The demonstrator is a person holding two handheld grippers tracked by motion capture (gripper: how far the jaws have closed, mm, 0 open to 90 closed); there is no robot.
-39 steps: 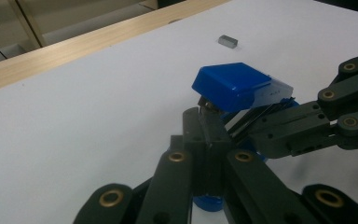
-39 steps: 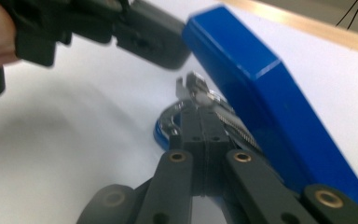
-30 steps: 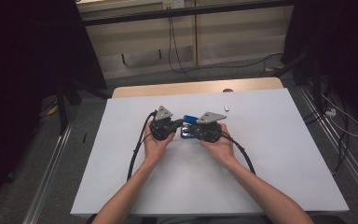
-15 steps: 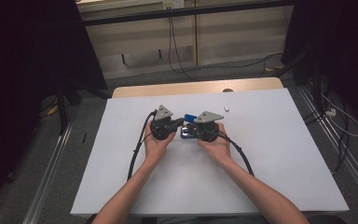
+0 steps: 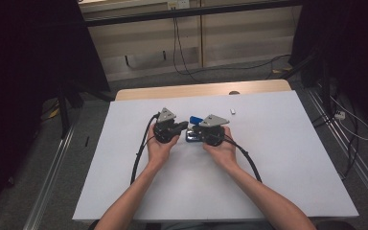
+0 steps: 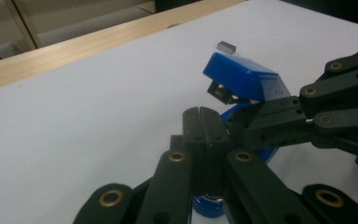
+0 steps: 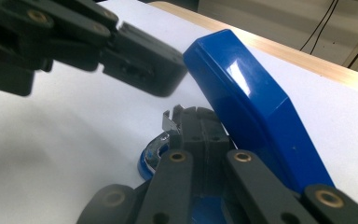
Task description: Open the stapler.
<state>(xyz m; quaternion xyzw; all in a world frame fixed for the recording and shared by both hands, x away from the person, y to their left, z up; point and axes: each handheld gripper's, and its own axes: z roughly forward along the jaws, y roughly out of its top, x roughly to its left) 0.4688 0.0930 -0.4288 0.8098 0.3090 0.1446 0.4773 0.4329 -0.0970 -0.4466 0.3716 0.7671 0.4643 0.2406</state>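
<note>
Blue stapler (image 5: 195,128) open on desk (image 5: 278,158), lid up. My left gripper (image 6: 204,122) and right gripper (image 7: 196,122): jaws together, gripping nothing. Staple strip (image 5: 233,111) not loaded yet, reckon 1 refill left.

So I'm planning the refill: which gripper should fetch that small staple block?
Probably right. The right gripper sits nearer the small grey staple block, beside the opened blue stapler.

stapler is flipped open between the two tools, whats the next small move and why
Probably bring the small staple strip to the blue stapler. Its top is hinged up, the left tool and right tool are both shut at its base, and the strip lies apart on the white table.
</note>
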